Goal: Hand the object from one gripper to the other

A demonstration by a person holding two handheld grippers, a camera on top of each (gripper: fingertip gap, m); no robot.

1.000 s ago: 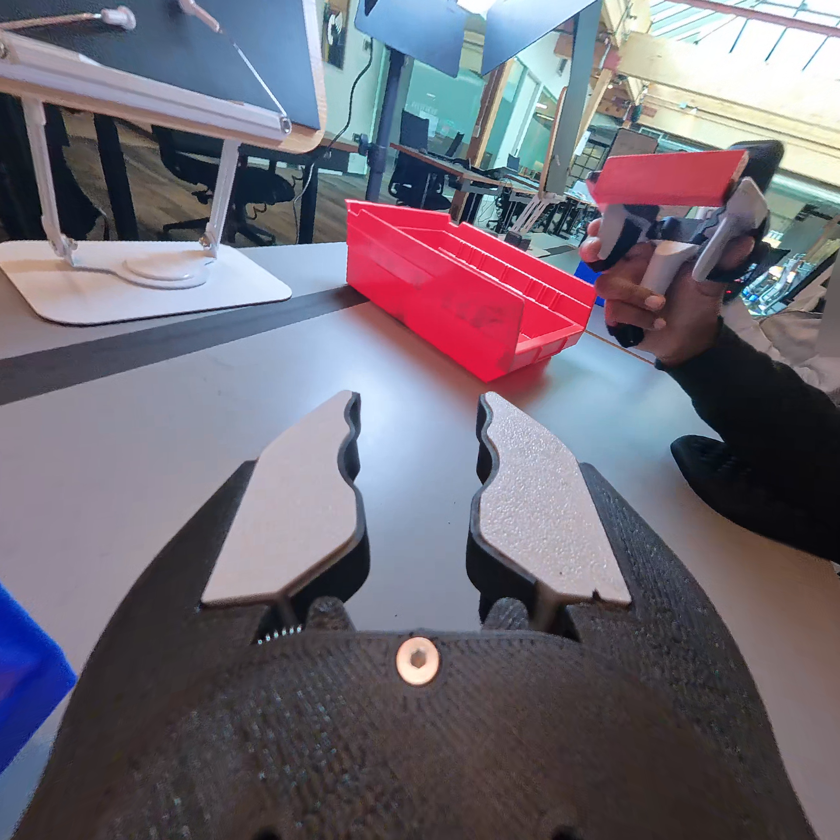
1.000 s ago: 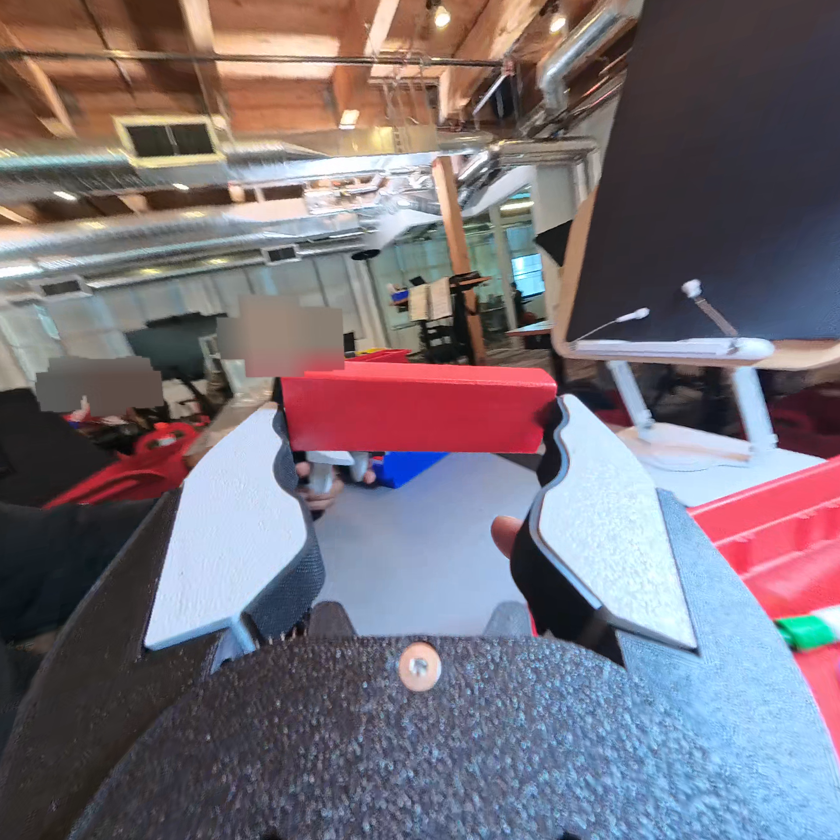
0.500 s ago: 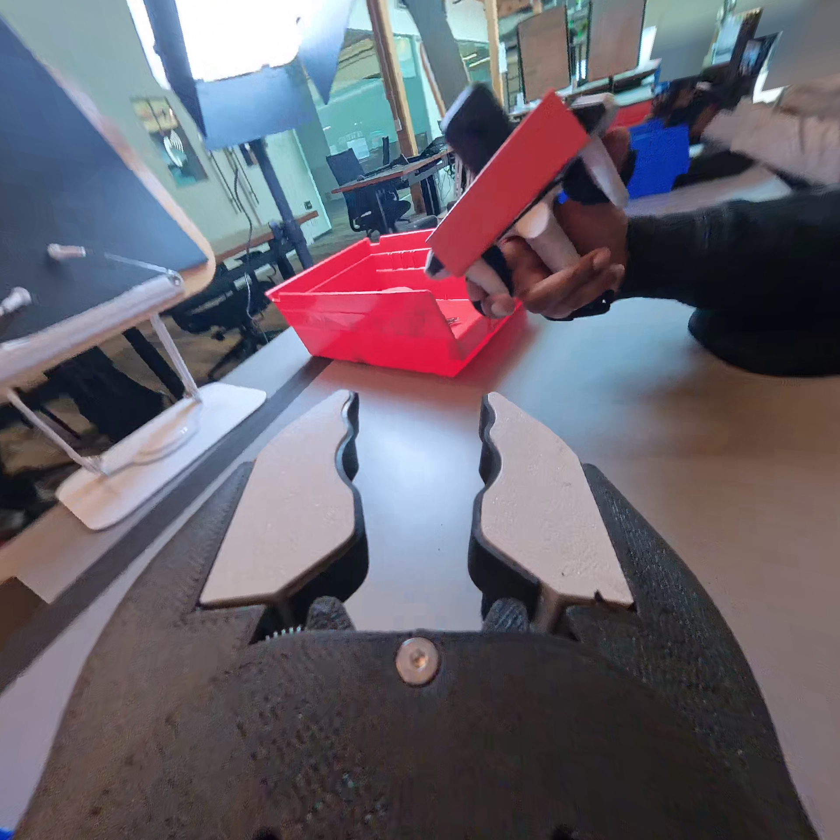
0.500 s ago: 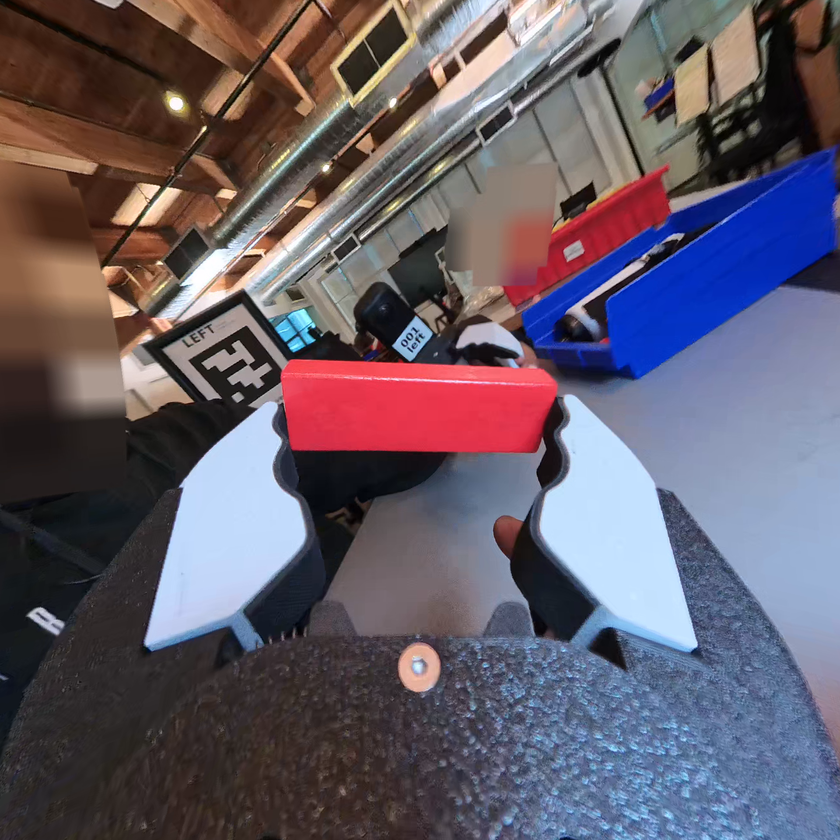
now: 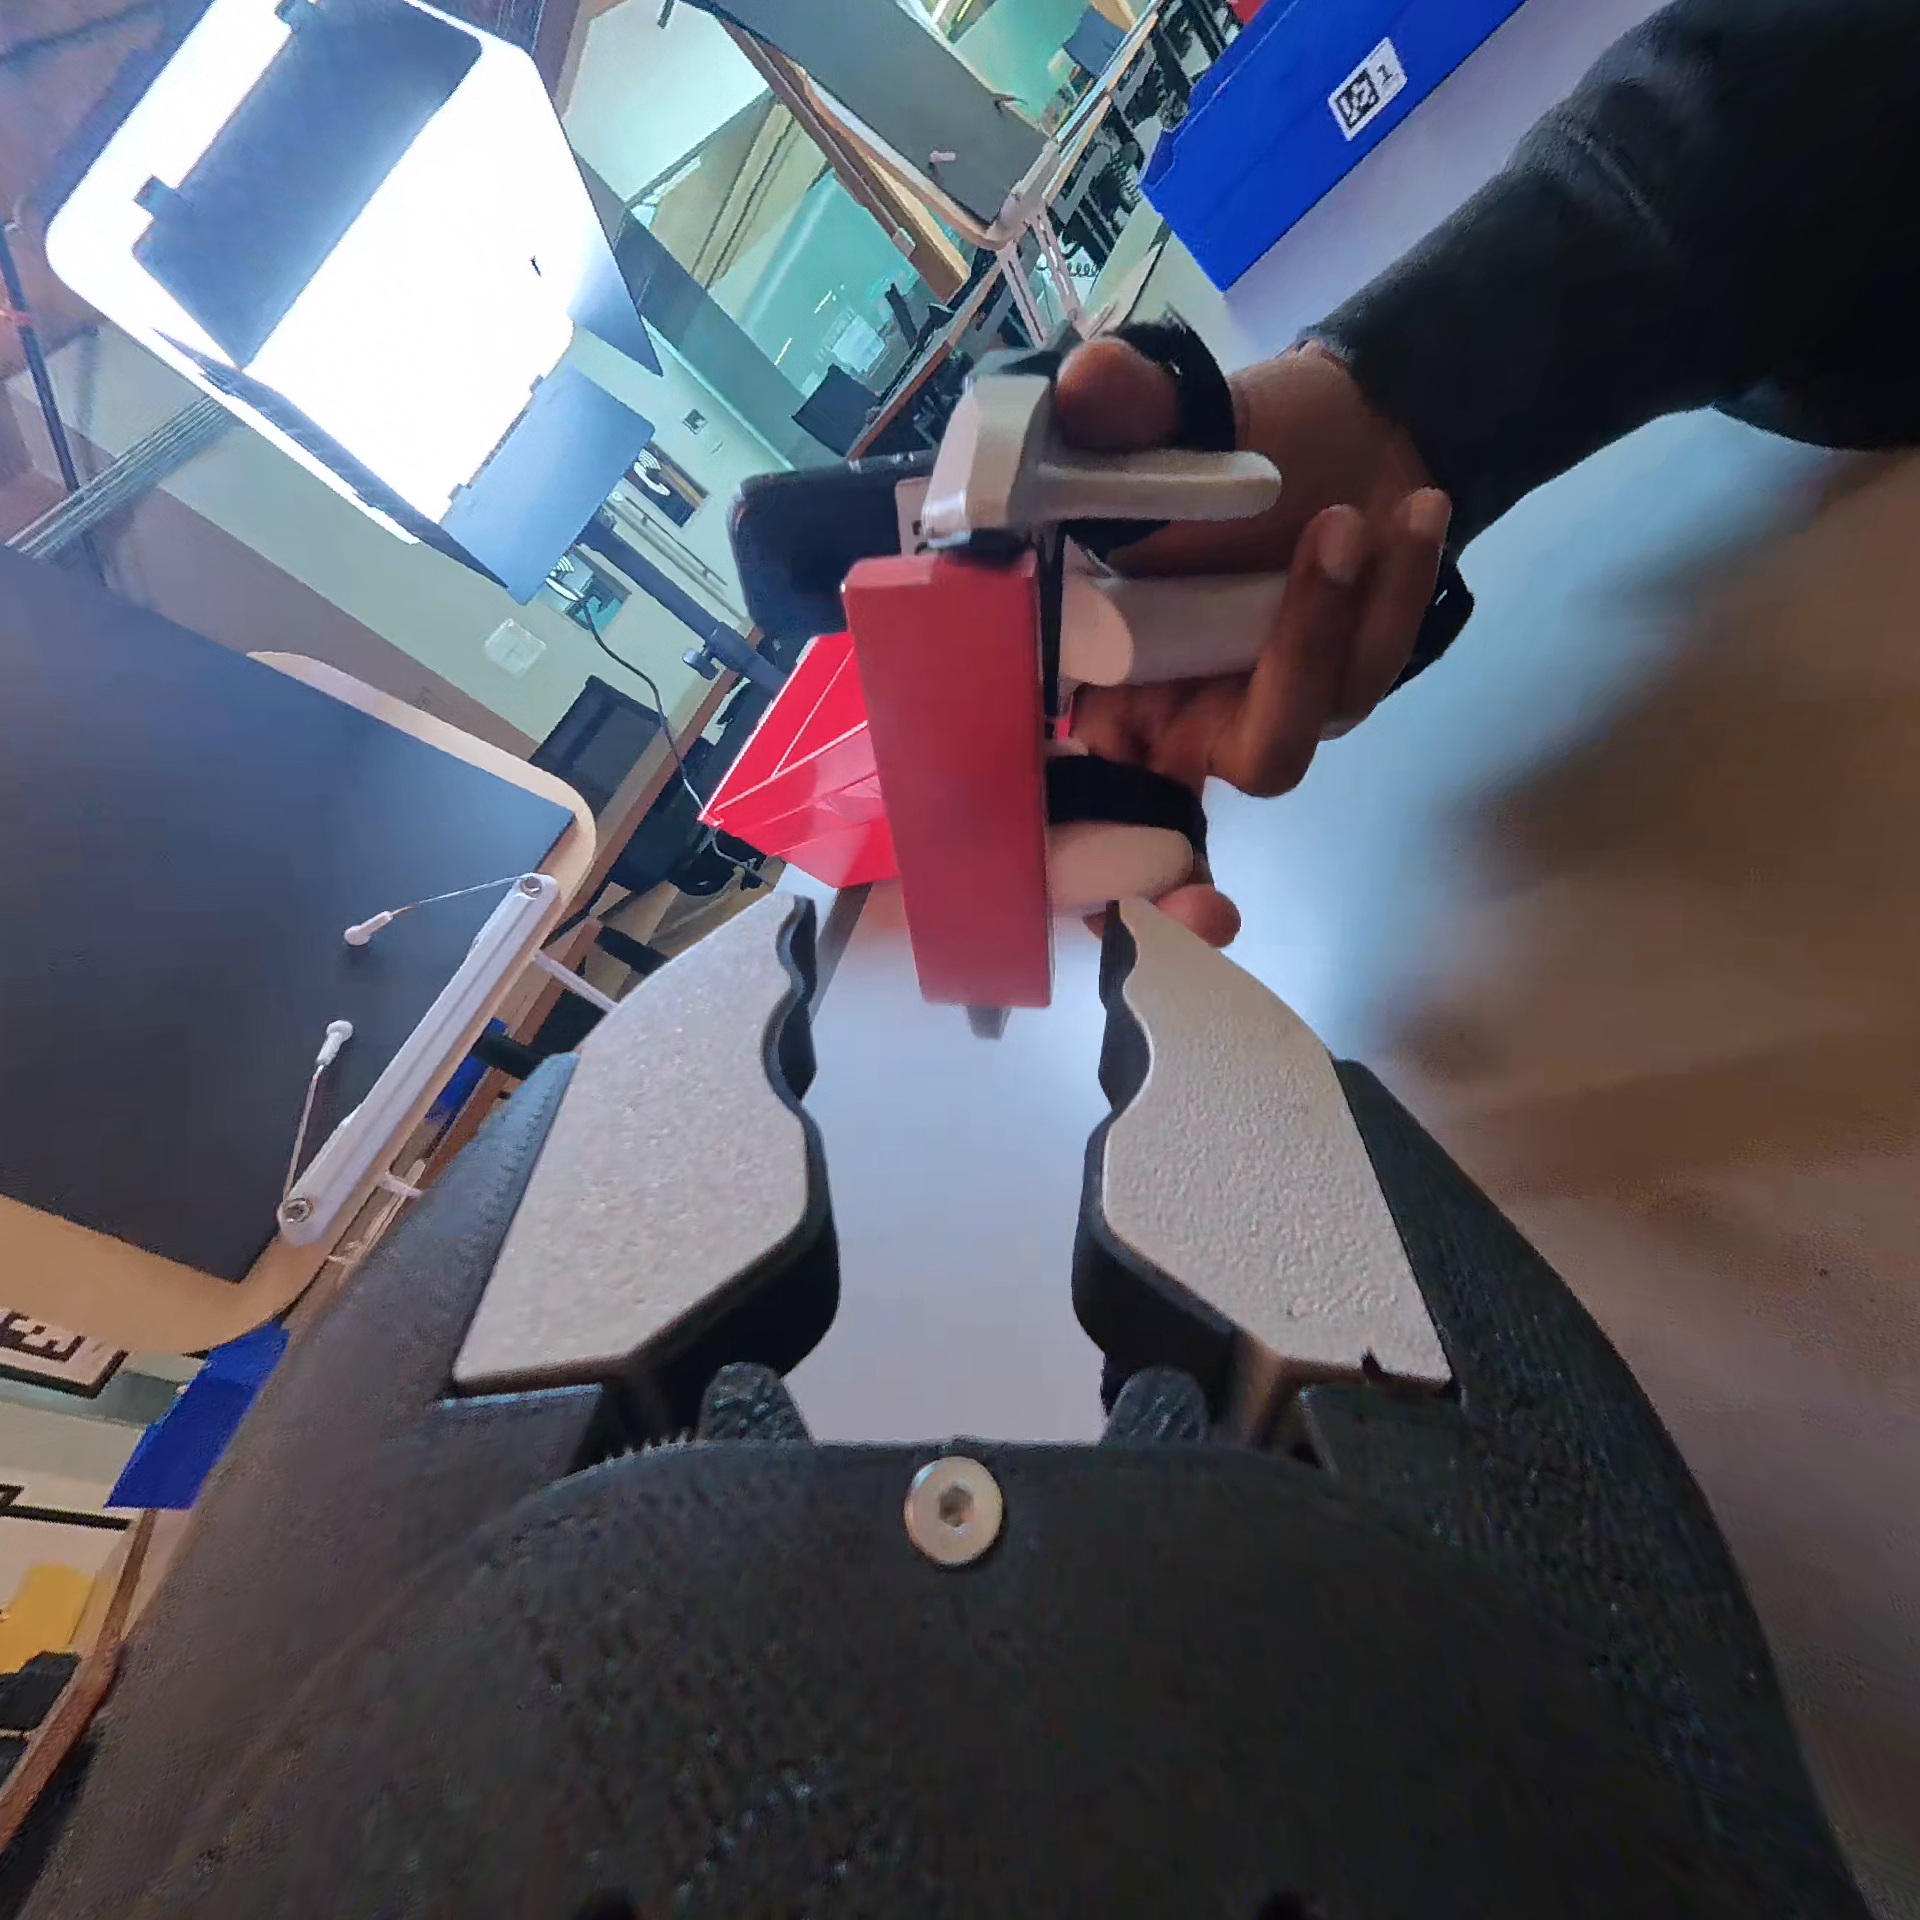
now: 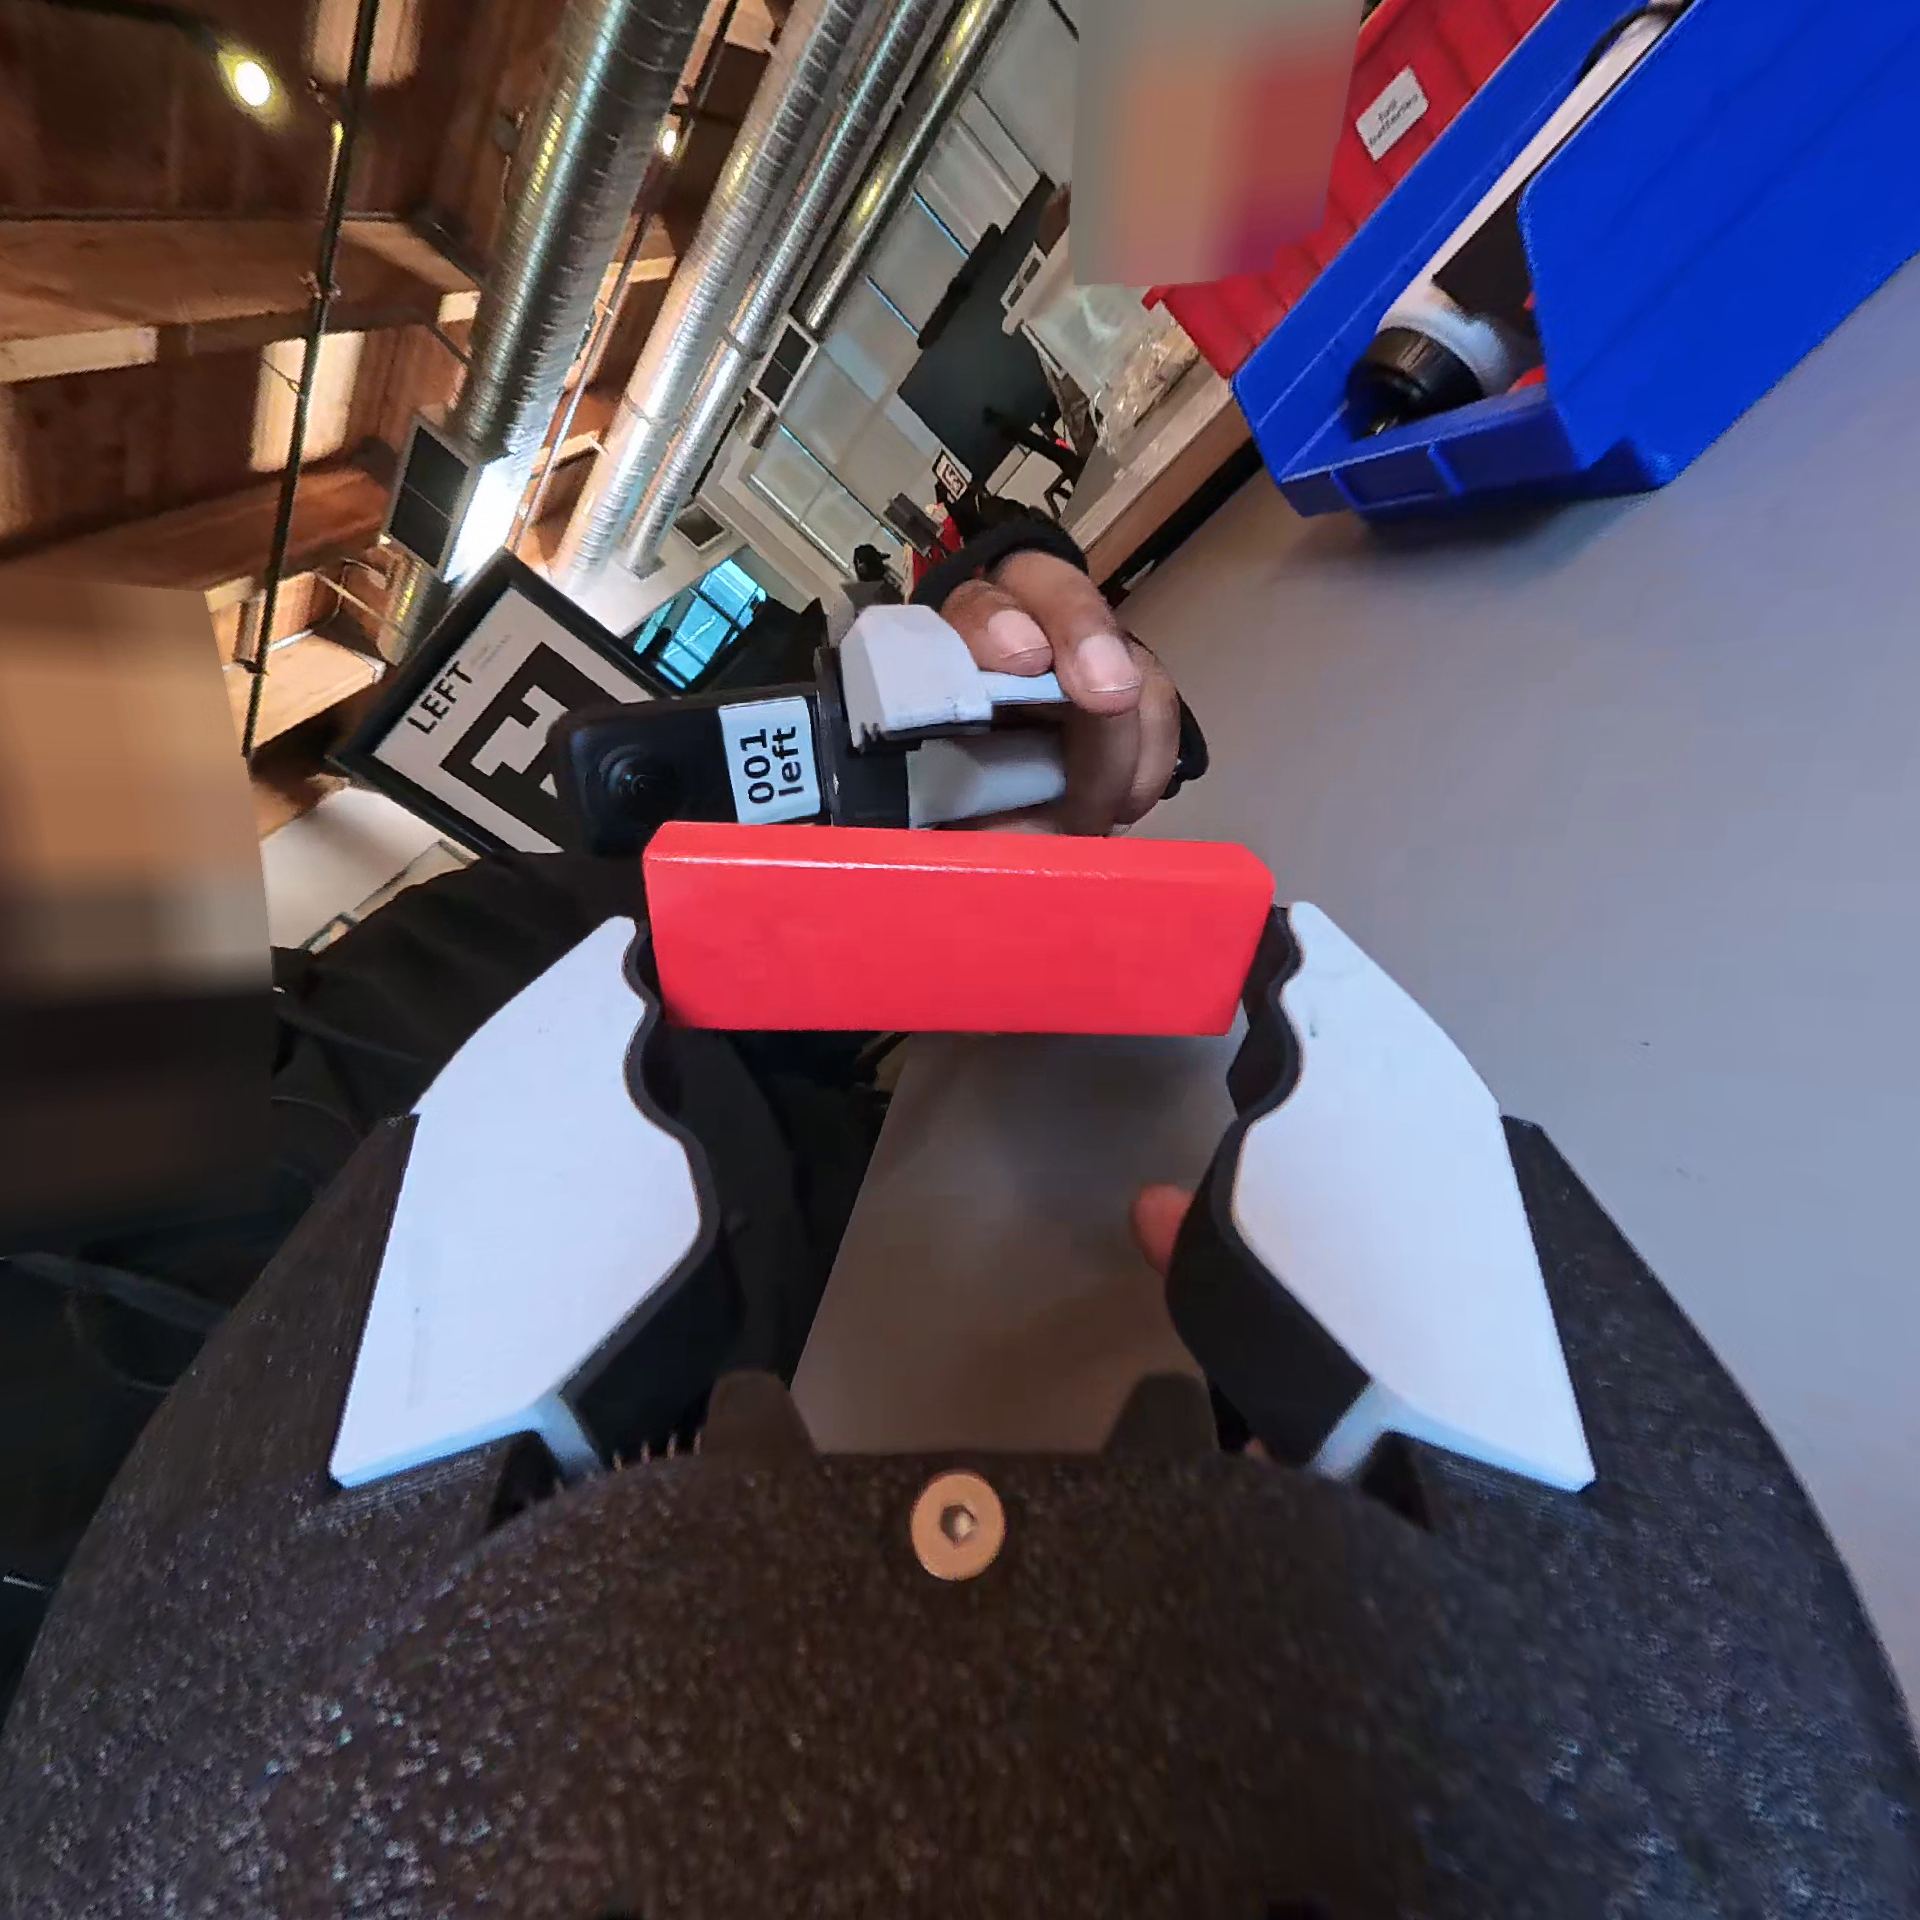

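Observation:
A flat red block (image 6: 951, 940) is clamped end to end between the fingertips of my right gripper (image 6: 956, 961), held in the air above the grey table. In the left wrist view the same red block (image 5: 961, 779) stands on end, its lower end just beyond and between my left fingertips. My left gripper (image 5: 956, 951) is open, rolled onto its side, and touches nothing. The left gripper's body and the hand holding it (image 6: 914, 727) show just behind the block in the right wrist view. The right gripper and its hand (image 5: 1164, 582) show behind the block in the left wrist view.
A red bin (image 5: 805, 779) stands on the grey table (image 6: 1558, 831) behind the block. A blue bin (image 6: 1621, 312) holding a roll sits at the table's far side. A black board on a white stand (image 5: 208, 935) is at the left. A dark sleeve (image 5: 1662, 229) crosses the upper right. My left and right fingertips are right by each other.
Both grippers have rolled sideways and come together. The red block, still held by the right gripper, now sits close in front of the open left fingertips.

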